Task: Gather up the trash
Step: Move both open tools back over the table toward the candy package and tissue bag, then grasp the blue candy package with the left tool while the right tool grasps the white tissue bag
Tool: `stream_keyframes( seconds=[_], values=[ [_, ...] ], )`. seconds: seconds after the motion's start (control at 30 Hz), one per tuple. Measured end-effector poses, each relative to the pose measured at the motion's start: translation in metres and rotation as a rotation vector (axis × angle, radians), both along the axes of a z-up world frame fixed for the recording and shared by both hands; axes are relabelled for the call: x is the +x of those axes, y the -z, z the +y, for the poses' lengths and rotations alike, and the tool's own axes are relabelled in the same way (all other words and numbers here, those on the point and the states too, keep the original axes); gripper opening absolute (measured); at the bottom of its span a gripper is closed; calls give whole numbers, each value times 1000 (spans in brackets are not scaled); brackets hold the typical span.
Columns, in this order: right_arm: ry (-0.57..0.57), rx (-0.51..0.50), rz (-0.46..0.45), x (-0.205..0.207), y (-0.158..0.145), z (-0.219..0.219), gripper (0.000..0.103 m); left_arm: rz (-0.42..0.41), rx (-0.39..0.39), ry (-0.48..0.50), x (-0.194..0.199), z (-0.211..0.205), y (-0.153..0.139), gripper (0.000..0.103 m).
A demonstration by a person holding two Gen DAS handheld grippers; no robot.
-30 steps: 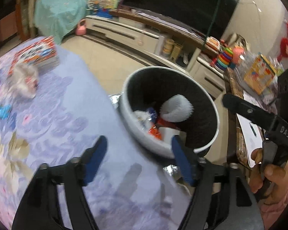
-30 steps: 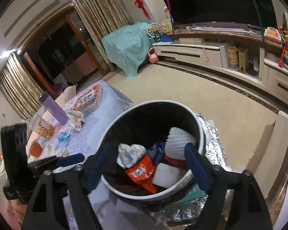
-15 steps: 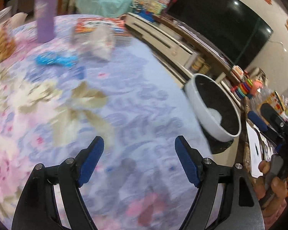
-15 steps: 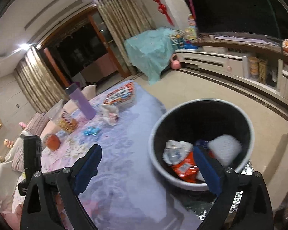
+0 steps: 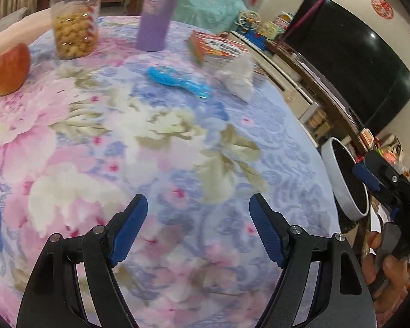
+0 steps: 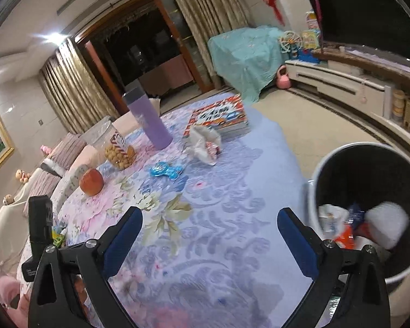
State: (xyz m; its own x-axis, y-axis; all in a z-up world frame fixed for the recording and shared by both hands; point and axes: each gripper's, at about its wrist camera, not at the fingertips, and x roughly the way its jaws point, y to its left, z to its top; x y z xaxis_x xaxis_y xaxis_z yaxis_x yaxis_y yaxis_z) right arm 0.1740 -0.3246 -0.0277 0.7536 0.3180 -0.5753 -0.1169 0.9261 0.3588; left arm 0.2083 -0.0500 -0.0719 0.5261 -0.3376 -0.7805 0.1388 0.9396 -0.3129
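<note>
The left gripper [image 5: 198,235] tilts steeply down, its blue-padded jaws set wide with nothing between them. The right gripper [image 6: 209,242] points down at a shallower angle, its jaws opening, also empty. At the edge of the left view, a hand [image 5: 391,270] grips the right gripper's handle.

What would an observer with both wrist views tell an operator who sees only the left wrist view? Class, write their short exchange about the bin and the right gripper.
Operator: I see only the bin's rim. What is inside?
Observer: The right wrist view shows the bin holding an orange packet and a white foam net.
Operator: Is the right gripper carrying anything?
Observer: No. The right gripper has nothing between its fingers, and its jaws are opening above the tablecloth.
</note>
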Motion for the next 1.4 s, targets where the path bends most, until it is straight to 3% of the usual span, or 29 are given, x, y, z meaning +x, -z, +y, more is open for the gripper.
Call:
stream_keyframes(
  seconds=[0.27, 0.63, 0.93, 1.13, 1.17, 1.2, 1.23, 1.27, 1.4],
  values=[
    [-52, -43, 62, 38, 26, 33, 100, 9, 11, -48, 20, 19, 6, 79],
    [-54, -40, 82, 100, 33, 41, 100, 25, 17, -110, 62, 18, 13, 79],
    [-59, 61, 105, 166, 48, 38, 100, 26, 20, -139, 102, 4, 18, 81],
    [-50, 75, 121, 197, 60, 37, 99, 23, 5, -162, 129, -5, 21, 84],
    [-55, 92, 130, 203, 64, 35, 97, 20, 2, -167, 133, -6, 20, 85],
    [-59, 111, 134, 207, 67, 33, 88, 17, 0, -170, 137, -8, 20, 85],
    [-61, 120, 138, 209, 69, 31, 66, 16, -2, -169, 142, -10, 20, 86],
    [-63, 134, 154, 213, 73, 29, 53, 19, -5, -171, 148, -13, 20, 86],
    [-65, 189, 145, 209, 75, 21, 40, 33, -26, -205, 168, -16, 24, 86]
  ],
)
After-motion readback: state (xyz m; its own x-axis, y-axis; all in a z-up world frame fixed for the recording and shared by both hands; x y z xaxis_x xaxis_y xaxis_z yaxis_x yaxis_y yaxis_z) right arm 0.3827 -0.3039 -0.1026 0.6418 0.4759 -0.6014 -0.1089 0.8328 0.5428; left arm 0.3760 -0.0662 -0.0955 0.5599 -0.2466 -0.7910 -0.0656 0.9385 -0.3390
